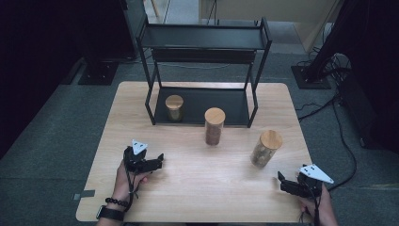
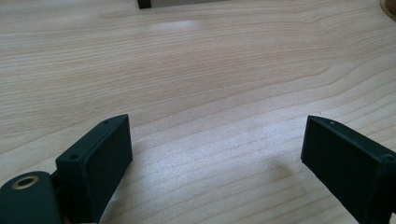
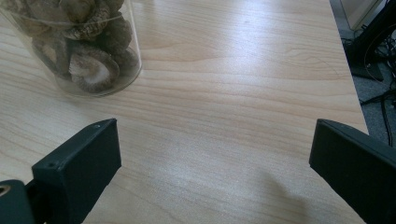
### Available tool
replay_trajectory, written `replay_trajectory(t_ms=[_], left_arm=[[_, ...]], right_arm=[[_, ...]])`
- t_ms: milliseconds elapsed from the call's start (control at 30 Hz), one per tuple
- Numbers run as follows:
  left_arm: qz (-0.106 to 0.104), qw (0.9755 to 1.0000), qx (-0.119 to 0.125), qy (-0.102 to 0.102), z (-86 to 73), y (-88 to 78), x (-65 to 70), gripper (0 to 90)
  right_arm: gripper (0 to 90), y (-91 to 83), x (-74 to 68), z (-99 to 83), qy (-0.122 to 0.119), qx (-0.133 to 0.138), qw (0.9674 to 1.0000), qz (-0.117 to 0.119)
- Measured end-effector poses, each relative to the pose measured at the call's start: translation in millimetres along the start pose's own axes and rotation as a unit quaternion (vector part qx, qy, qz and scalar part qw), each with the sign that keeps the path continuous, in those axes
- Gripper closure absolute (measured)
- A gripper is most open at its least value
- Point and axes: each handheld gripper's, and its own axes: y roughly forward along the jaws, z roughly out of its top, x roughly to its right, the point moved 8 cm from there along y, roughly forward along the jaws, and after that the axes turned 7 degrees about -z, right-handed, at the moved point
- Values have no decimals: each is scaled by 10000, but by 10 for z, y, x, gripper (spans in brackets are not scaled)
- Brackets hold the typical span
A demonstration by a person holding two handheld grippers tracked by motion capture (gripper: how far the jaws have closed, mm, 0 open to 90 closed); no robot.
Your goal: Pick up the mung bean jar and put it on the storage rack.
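While both hands rest low on the table (image 1: 197, 188), L gripper (image 1: 160, 160) sits w/ jaws spread wide, nothing between, bare wood ahead. R gripper (image 1: 281, 179) likewise wide apart, empty. Nearest jar (image 1: 266, 148), wood-lidded, dried mushrooms inside, stands upright just beyond R gripper, not touching. Two more jars near the rack (image 1: 202, 42).

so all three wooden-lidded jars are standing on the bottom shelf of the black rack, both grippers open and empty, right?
Not quite. Only the small jar stands on the bottom shelf of the black rack. The middle jar and the right jar stand on the bare table in front of it, as the high view shows. The left gripper and right gripper are open and empty.
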Motion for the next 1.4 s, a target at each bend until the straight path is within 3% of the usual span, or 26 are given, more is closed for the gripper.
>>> replay_trajectory(t_ms=[1400], left_arm=[[-43,9999,-65,75,-181,-211,-59,91]], right_arm=[[16,-1,-1,-2,4,-9,10000,-5]])
